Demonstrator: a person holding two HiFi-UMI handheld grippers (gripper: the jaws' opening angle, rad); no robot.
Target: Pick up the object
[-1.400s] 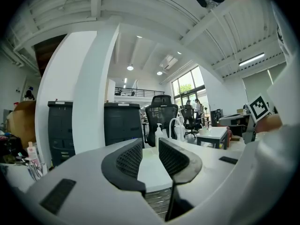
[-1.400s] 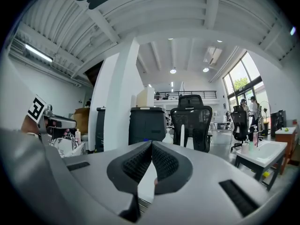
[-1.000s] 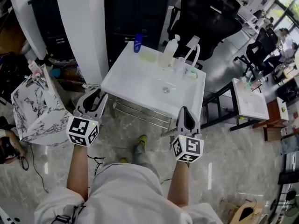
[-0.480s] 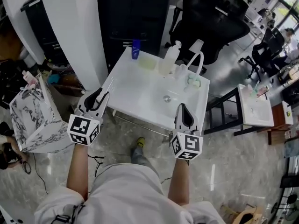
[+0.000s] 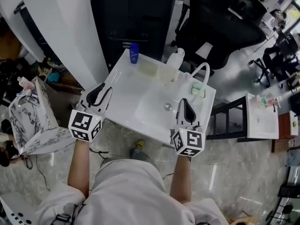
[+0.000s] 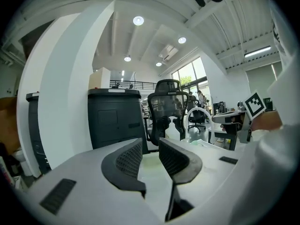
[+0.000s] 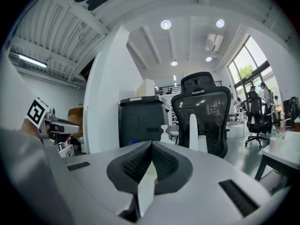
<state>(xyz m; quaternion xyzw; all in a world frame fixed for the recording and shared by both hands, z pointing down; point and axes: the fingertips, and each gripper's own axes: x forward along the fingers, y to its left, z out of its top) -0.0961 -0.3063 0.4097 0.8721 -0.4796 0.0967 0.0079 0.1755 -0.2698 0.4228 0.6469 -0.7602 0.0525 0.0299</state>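
Clear plastic of the pump bottle (image 5: 174, 60), probably light and slick: best pinched mid-body with the narrowly parted, empty left gripper (image 5: 105, 88), not the closed right gripper (image 5: 184, 102).

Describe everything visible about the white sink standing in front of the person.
The sink is a smooth white rectangular top, ceramic by its look, set at a slant in the head view. A shallow basin sits right of centre with a small metal drain. An arched white faucet rises at the back right. A blue bottle and a clear pump bottle stand along its back edge.
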